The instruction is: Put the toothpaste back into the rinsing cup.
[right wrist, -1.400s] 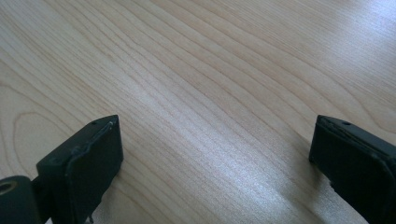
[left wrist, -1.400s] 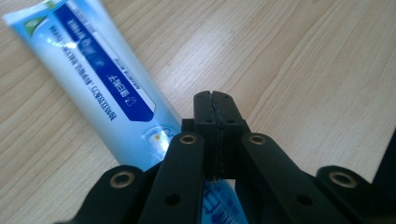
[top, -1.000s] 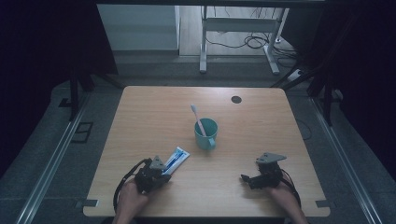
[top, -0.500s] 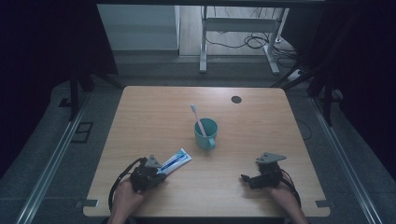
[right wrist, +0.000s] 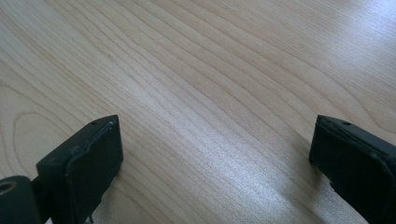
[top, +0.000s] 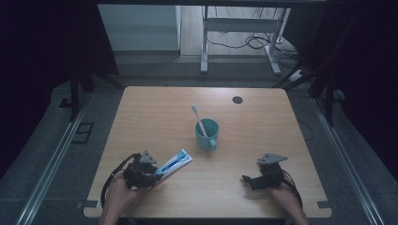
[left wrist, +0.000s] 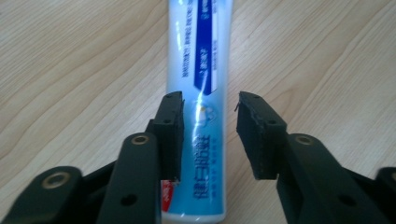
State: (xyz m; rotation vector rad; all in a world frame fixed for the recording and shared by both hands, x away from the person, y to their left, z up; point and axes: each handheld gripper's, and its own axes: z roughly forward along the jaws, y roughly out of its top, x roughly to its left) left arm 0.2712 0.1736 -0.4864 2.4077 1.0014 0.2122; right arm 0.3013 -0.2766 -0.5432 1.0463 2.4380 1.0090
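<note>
Toothpaste tube [top: 173, 162]: white and pale blue with a dark blue band of small print along its length and a touch of red near the flat crimped end, it lies flat on the wooden table [top: 155, 112], slanting from the near left toward the teal mug [top: 207, 134]. It sits just to the near left of that mug, apart from it, with its crimped end nearest the person.

The left hand-held gripper [left wrist: 208, 135] straddles that crimped end. Its jaws have just been opening: in the left gripper view the tube [left wrist: 198, 93] runs up between them, the left pad close against the tube's edge and the right pad standing clear with bare wood in the gap, so nothing is pinched. In the high view this left hand-held gripper [top: 151, 174] lies low at the tube's near end.

The right hand-held gripper [top: 248, 179] rests to the near right of the mug, well apart from it, its jaws spread wide over bare table [right wrist: 210, 93].

Count: one toothpaste tube, one mug, one toothbrush [top: 197, 117] standing tilted in the mug, two hand-held grippers, and one small dark round disc [top: 237, 100] on the table beyond the mug.
</note>
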